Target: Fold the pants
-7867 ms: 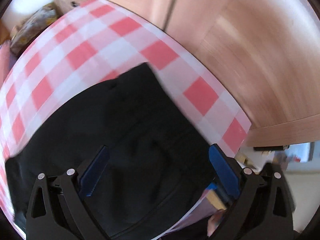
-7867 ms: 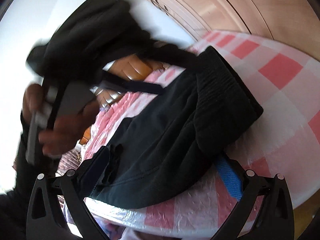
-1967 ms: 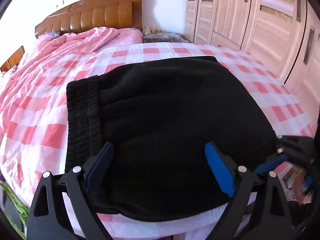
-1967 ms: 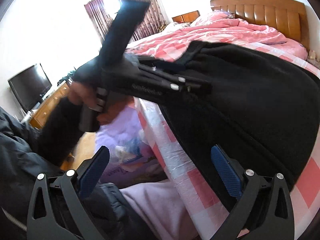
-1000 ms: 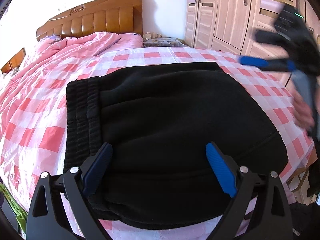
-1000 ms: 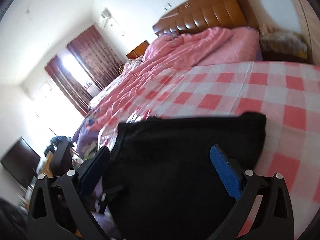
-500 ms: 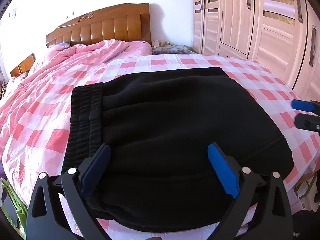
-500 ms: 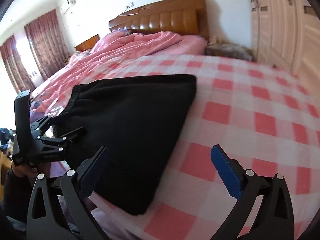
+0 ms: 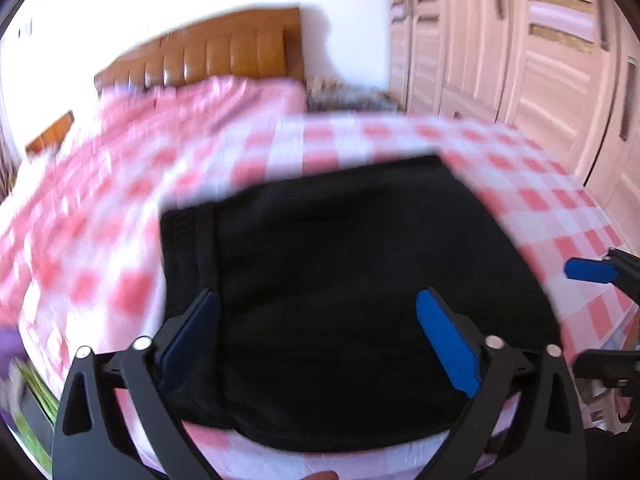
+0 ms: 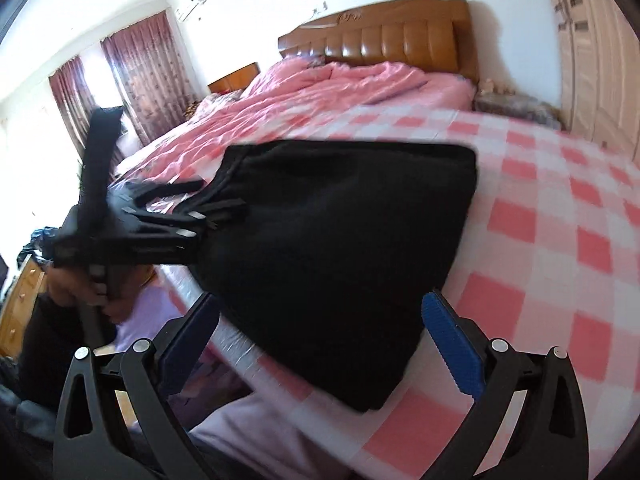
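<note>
Both claws spread wide, tilted down, empty: left gripper (image 9: 318, 340) just opening, right gripper (image 10: 320, 340); black pants (image 10: 340, 256) folded at the bed's (image 10: 560, 240) near edge

A bright bedroom: wooden headboard (image 10: 384, 28), maroon curtains (image 10: 136, 76), pale wardrobe doors (image 9: 540, 60) beside the bed.

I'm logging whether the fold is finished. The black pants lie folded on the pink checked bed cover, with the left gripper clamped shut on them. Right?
Not quite. The pants do lie folded on the checked cover, but the left gripper is open; its jaws have just been opening and stand wide above the cloth, as the left wrist view shows.
</note>
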### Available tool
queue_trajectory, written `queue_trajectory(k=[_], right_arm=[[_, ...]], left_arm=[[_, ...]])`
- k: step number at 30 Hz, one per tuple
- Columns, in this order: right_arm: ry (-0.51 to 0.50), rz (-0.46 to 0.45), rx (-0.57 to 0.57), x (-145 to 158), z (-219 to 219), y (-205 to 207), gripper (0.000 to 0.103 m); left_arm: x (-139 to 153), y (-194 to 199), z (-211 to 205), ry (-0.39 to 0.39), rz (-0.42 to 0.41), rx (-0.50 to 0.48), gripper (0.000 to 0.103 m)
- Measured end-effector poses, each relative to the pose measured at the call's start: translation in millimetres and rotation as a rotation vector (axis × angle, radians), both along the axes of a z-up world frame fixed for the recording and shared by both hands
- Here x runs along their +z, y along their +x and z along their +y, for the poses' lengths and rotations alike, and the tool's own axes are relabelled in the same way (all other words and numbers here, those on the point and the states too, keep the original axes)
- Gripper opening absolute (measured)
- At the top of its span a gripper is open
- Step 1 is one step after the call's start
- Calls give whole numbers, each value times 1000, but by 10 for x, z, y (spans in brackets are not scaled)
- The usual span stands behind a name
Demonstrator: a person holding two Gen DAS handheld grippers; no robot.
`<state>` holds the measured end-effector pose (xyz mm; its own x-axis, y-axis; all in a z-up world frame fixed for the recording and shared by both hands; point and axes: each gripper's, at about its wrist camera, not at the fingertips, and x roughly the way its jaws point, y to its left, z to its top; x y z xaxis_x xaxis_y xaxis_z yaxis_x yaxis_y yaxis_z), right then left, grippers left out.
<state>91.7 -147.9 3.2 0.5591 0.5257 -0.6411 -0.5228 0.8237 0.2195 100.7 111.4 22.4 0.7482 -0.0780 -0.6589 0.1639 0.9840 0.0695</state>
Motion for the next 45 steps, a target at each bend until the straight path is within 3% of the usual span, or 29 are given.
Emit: queue_trajectory(k=[2,5,7,11,15,22,27,31,33,36,40,43,45], right_arm=[[-64,1,-22,19,133,189,98],[-131,11,-40,-26,314,482,98],[-189,31,-67,-95,409,706,98],[-203,102,-38,-333,438,884,99],[-110,101,-35,-456,319,869,99],[-56,90,-36,-518,247,854,99],[-103,110,-81,-392,264,822,99],[-77,6,-49,-45,160,441,99],[-56,-22,-34,28,114,269,99],[-64,-23,5,-60,186,120,99],[-195,16,10,-401,370,94,99],[-217,17,21,-550,325,42,99],[-167,99,17,-593,228,76,99]], left_arm=[[182,177,-62,41,-19,-26,101],[199,717,-131,21,93,-94,101],[39,1097,-108,15,197,-77,101],[-291,1301,-11,63,265,-65,101],[-399,1194,159,-14,216,-72,101],[-411,1280,225,-85,218,-75,101],[-356,1225,262,-119,180,-81,101],[69,721,419,-110,-11,-31,101],[171,430,545,-82,-60,27,101],[-2,147,628,-42,-15,87,101],[-403,36,490,96,33,87,102],[-444,13,628,-2,38,116,102],[-458,18,676,-21,45,106,102]])
